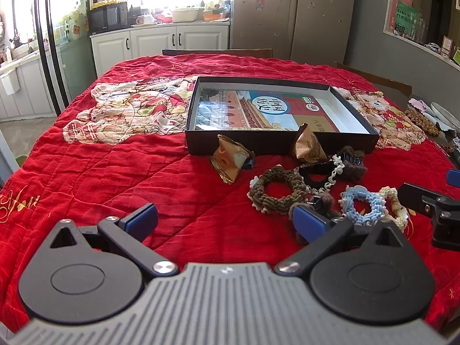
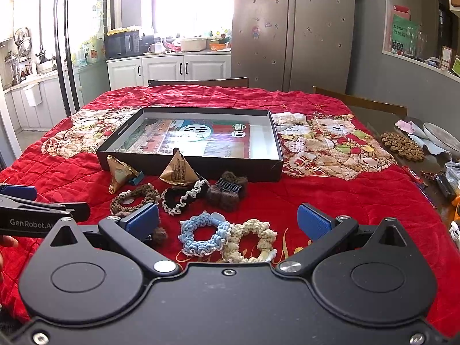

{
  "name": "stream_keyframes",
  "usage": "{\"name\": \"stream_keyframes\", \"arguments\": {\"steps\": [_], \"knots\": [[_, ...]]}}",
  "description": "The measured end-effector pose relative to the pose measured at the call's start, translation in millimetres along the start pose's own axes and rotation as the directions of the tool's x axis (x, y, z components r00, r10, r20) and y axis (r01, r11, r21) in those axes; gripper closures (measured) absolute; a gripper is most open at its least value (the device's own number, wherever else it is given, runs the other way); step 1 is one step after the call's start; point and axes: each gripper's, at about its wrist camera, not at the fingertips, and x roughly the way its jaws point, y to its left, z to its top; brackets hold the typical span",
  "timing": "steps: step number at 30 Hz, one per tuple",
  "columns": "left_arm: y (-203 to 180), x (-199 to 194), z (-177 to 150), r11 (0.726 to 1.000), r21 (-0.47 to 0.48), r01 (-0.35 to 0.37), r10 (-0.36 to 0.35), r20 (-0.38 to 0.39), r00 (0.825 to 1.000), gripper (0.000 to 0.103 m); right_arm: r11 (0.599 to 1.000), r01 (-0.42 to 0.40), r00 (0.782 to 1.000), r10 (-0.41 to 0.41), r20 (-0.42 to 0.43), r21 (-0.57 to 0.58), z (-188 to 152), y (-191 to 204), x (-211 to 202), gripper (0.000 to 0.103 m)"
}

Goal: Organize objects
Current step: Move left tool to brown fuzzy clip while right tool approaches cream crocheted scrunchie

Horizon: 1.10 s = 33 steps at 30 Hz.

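Both wrist views look forward and down, close over the table; shared: the black box (image 1: 281, 141) (centre).

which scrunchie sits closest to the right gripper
The cream scrunchie, touching the light blue scrunchie; the brown and black-and-white ones lie farther back.

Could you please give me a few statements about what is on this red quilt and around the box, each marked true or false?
1. The black box has its lid on. False: it is open, with a printed book lying flat inside.
2. Both snack packets lie outside the box, against its near wall. True.
3. The right gripper grips the blue scrunchie. False: its jaws stand wide open, with the scrunchie on the quilt.
4. The blue scrunchie touches a cream scrunchie. True.
5. The left gripper holds nothing. True.
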Motion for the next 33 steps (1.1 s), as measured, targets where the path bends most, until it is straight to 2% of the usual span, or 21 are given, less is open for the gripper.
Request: {"name": "stream_keyframes", "arguments": {"steps": [15,24,29,33], "knots": [[-3,4,0,0.999,0.018,0.035,-0.035,-0.015,0.999,0.0,1.0,0.002,1.0,-0.002,-0.008,0.0,-2,-3,4,0.0],[-11,14,-3,0.992,0.079,0.103,-0.101,-0.026,0.995,0.001,0.999,0.016,1.0,-0.016,-0.006,-0.029,-5,-9,12,0.001],[-16,21,-7,0.98,0.101,0.17,-0.167,-0.044,0.985,0.007,0.996,0.027,1.0,-0.027,0.006,-0.083,-10,-14,18,0.011],[-22,29,-9,0.968,0.11,0.225,-0.218,-0.071,0.973,0.013,0.996,-0.033,0.999,0.029,-0.044,-0.088,-17,-24,31,0.026]]}}
